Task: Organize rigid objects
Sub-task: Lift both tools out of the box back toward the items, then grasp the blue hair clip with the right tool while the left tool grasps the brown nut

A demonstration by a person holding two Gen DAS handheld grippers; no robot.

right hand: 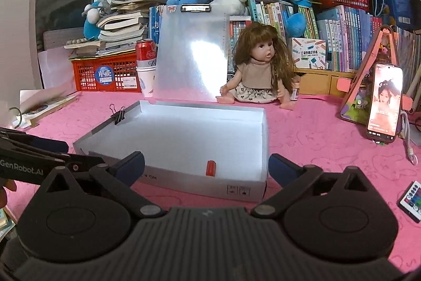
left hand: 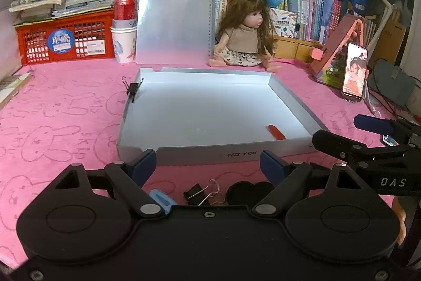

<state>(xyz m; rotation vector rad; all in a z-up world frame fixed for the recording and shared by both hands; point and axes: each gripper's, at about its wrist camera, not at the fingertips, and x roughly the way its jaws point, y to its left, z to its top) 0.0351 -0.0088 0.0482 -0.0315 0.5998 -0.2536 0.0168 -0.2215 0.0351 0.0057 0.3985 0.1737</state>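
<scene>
A shallow white box (left hand: pixel 210 112) (right hand: pixel 168 175) lies open on the pink cloth, its lid standing upright at the back. A small red piece (left hand: pixel 276 132) (right hand: pixel 211 168) lies inside near the front right corner. One black binder clip (left hand: pixel 132 90) (right hand: pixel 119 114) grips the box's left wall. Another binder clip (left hand: pixel 202 192), a blue item (left hand: pixel 161 199) and a black round thing (left hand: pixel 250 191) lie on the cloth just under my left gripper (left hand: pixel 208 165). It is open and empty, in front of the box. My right gripper (right hand: pixel 206 166) is open and empty at the box's front wall.
A doll (left hand: pixel 244 38) (right hand: pixel 259 70) sits behind the box. A phone (left hand: pixel 354 73) (right hand: pixel 384 104) leans on a stand at the right. A remote (right hand: pixel 413 198) lies at the far right. A red crate (left hand: pixel 64 40), a can on cups (left hand: pixel 125 28) and books line the back.
</scene>
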